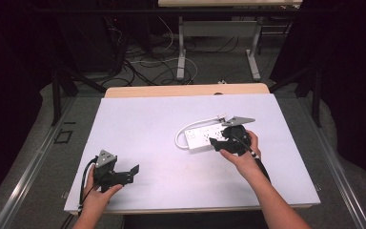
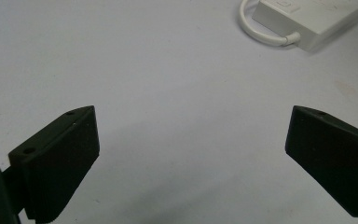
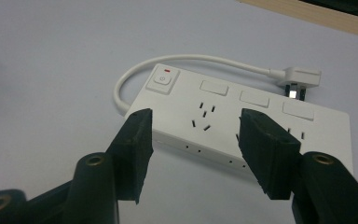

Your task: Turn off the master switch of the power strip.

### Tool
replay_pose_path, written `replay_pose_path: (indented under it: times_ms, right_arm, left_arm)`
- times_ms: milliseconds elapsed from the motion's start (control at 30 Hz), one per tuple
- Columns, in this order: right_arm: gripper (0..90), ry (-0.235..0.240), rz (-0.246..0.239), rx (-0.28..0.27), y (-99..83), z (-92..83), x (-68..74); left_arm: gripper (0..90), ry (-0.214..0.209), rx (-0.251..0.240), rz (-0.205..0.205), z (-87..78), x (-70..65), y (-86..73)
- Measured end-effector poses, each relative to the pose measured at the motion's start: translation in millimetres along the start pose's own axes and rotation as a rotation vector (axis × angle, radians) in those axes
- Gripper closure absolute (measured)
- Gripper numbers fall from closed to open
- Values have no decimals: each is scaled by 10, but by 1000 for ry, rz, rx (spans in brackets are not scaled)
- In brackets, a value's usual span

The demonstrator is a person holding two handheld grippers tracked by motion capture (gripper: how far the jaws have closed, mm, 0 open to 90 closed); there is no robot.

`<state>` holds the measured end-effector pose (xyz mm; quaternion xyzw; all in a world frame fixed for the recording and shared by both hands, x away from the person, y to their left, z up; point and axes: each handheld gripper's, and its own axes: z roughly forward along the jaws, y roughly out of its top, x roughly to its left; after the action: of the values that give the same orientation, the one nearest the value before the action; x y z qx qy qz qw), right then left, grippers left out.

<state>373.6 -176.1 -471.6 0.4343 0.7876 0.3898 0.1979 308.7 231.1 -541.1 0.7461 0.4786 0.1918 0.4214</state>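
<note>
While the right gripper (image 3: 193, 140) hovers with jaws half open, gripping nothing, the white power strip (image 3: 242, 116) lies just beyond its fingertips at twelve o'clock, at the table's (image 1: 138, 124) right-centre.

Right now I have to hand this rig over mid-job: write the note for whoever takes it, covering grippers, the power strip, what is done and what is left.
Left gripper: jaws wide open, nothing between them, resting near the table's near left corner.
Right gripper: jaws partly open, not gripping, poised at the near long edge of the power strip.
Power strip: flat on the table, sockets up, its cord looping round the switch end to the plug lying behind it.
Done: approach.
Left: probably closing on the strip and moving it.
</note>
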Motion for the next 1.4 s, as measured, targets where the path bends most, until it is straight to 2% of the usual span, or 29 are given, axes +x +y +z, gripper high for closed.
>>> replay_pose_path:
  times_ms: [200,300,633,1000,1200,1300,1400]
  right_arm:
    - [553,16,-2,40,61,59,-12]
    - [591,18,-7,58,97,88,-15]
    - [705,14,-26,80,227,176,0]
    - [767,6,-50,99,346,294,22]
    - [836,20,-60,127,406,405,47]
    - [857,26,-57,114,403,453,51]
    - [898,24,-49,134,412,511,43]
  left_arm:
    - [29,-3,10,3,-4,3,4]
    - [29,0,-1,0,4,1,-1]
    - [30,0,1,-3,7,1,-1]
    - [31,-1,2,-3,10,3,-2]
    - [31,-5,12,-5,1,13,0]
    - [31,-6,12,-5,1,12,0]
    - [31,-6,11,-5,2,14,1]
